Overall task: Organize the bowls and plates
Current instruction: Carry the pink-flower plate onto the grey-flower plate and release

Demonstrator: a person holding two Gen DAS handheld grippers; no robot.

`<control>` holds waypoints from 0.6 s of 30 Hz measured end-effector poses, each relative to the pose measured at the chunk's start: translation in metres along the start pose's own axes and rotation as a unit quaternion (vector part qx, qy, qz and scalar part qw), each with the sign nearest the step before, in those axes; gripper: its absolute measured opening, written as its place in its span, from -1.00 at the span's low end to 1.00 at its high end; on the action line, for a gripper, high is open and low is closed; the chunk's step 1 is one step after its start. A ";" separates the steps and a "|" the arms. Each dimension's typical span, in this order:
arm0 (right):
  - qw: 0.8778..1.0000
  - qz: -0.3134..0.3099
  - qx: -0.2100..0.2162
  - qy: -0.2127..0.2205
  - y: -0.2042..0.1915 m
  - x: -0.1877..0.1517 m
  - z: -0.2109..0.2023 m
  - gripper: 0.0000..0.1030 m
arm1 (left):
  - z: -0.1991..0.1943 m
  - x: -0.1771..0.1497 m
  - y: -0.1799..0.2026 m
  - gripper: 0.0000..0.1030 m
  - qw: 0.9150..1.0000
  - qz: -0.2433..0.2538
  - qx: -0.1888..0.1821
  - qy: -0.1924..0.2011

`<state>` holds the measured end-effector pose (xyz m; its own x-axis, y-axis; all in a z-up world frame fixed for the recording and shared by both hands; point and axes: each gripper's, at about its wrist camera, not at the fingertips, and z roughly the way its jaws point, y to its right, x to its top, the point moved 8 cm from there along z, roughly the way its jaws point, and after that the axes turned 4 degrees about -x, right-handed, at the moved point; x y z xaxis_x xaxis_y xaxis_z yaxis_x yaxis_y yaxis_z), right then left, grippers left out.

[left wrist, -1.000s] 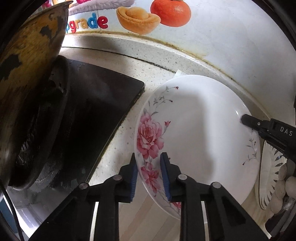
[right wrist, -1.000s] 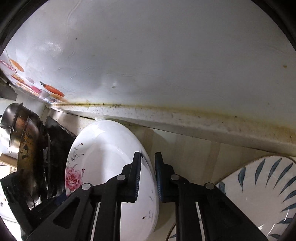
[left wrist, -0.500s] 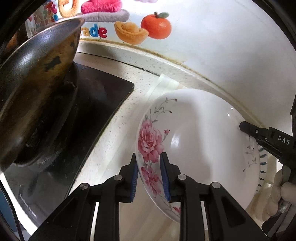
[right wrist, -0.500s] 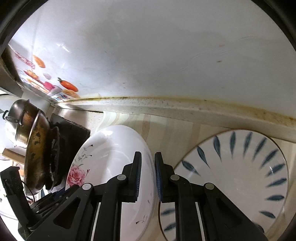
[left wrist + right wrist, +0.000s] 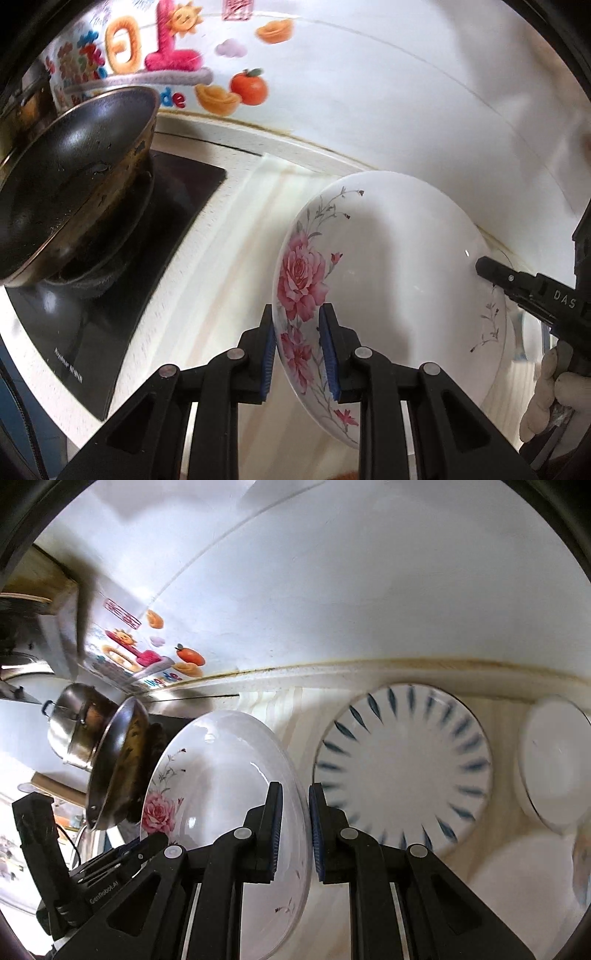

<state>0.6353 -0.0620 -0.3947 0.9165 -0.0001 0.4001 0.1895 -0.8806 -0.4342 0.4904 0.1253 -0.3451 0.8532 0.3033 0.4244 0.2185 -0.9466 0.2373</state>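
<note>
Between the two tools, clear of the bench (image 5: 288, 709), hangs the rose-patterned plate (image 5: 399, 280), tilted on edge: the left hand-held gripper (image 5: 297, 350) is clamped on its rose-printed rim and the right hand-held gripper (image 5: 295, 834) is clamped on the opposite rim, so the plate's width spans from one hand to the other. Just to the right of the held plate, flat on the bench near the wall, lies the blue-leaf plate (image 5: 406, 764). Judging by that, the right hand is the nearer one and would lead any stacking sideways, while the wok (image 5: 74, 166) stays well off to the left.
</note>
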 end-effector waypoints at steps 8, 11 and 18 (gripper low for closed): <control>0.999 0.044 0.002 0.008 0.052 -0.065 -0.068 -0.68 | -0.017 -0.045 0.049 -0.61 0.999 0.040 -0.029 -0.022; 0.999 0.049 -0.004 0.006 0.071 -0.090 -0.083 -0.68 | -0.018 -0.066 0.067 -0.61 0.997 0.065 -0.031 -0.033; 0.996 0.081 -0.010 -0.019 0.117 -0.154 -0.097 -0.68 | 0.001 -0.104 0.088 -0.61 0.993 0.091 -0.033 -0.063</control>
<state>0.4823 -0.2109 -0.4292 0.9470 -0.1256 0.2958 0.0315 -0.8797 -0.4745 0.4211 0.0100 -0.3690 0.9294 0.1081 0.3530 0.0278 -0.9739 0.2253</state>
